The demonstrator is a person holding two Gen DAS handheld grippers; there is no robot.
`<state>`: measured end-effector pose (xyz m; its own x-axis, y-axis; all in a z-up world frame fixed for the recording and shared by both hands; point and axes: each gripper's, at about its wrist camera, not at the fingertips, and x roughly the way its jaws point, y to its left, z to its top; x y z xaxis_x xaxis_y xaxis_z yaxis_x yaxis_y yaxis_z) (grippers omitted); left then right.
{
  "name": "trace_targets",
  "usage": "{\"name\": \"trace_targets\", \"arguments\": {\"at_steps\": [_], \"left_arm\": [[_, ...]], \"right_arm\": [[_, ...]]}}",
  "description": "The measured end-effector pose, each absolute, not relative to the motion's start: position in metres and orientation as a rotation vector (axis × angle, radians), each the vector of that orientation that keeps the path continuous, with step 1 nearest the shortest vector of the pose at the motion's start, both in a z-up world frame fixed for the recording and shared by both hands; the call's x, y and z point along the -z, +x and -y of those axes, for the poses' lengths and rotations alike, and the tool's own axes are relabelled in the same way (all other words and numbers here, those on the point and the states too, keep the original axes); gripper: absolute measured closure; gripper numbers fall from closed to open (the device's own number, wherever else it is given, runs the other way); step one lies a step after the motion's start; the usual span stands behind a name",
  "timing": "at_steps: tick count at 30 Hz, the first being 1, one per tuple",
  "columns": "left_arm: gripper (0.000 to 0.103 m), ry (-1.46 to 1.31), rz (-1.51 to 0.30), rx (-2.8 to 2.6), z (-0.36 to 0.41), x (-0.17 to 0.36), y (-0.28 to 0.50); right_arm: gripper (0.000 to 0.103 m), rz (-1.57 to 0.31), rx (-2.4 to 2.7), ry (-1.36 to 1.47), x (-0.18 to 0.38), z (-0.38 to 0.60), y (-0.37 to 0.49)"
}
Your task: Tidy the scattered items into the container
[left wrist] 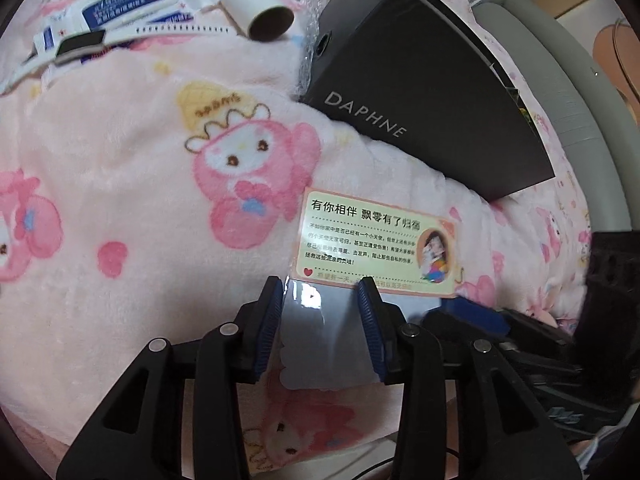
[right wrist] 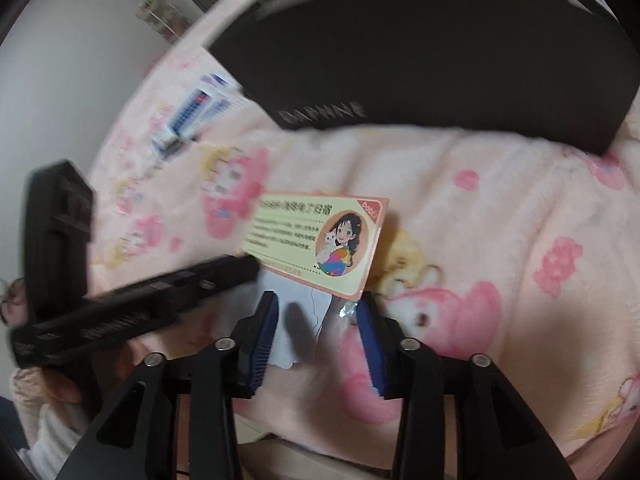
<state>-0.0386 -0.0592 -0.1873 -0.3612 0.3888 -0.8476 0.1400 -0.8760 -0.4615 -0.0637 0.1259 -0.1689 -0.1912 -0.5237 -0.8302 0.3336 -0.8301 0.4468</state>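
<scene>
A yellow printed card [left wrist: 380,240] with a pink border and a cartoon picture lies on the pink blanket, partly over a shiny grey plastic sheet [left wrist: 320,332]. My left gripper [left wrist: 320,284] stands open astride that sheet, which lies flat between the blue pads. Its tips sit at the card's near edge. My right gripper [right wrist: 318,296] is open too, over the card's [right wrist: 320,240] near corner and a bit of crinkled clear wrap [right wrist: 346,310]. The black DAPHNE box [left wrist: 420,92] [right wrist: 440,60] rests beyond the card.
At the far left lie a white cardboard roll [left wrist: 256,4], blue-and-white packets [left wrist: 120,4] and a white strap with a black face [left wrist: 80,46]. A grey curved rail [left wrist: 560,80] runs along the right. Soft pink blanket [left wrist: 120,160] stretches to the left.
</scene>
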Motion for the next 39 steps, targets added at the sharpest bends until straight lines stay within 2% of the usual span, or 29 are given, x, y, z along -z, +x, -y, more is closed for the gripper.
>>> {"name": "trace_targets", "arguments": {"at_steps": [9, 13, 19, 29, 33, 36, 39], "left_arm": [[0.064, -1.609, 0.772, -2.507, 0.11, 0.159, -0.031], [0.064, -1.631, 0.638, -2.697, 0.141, 0.142, -0.018], [0.064, -1.589, 0.803, -2.702, 0.183, 0.145, -0.003], [0.062, -1.572, 0.962, -2.553, 0.178, 0.184, -0.008], [0.066, -1.636, 0.867, -2.609, 0.167, 0.19, -0.015], [0.072, -1.66, 0.806, -2.605, 0.159, 0.19, -0.021], [0.073, -1.652, 0.733, -2.606, 0.147, 0.183, -0.018]], "right_arm": [[0.07, 0.207, 1.965, 1.367, 0.13, -0.087, -0.057], [0.07, 0.102, 1.918, 1.302, 0.121, -0.035, -0.05], [0.07, 0.06, 1.818, 1.346, 0.142, 0.01, -0.045], [0.07, 0.147, 1.95, 1.58, 0.194, -0.033, -0.069], [0.07, 0.195, 1.929, 1.56, 0.201, -0.028, -0.076], [0.071, 0.199, 1.899, 1.543, 0.206, -0.017, -0.077], [0.081, 0.172, 1.939, 1.484, 0.189, -0.016, -0.071]]}}
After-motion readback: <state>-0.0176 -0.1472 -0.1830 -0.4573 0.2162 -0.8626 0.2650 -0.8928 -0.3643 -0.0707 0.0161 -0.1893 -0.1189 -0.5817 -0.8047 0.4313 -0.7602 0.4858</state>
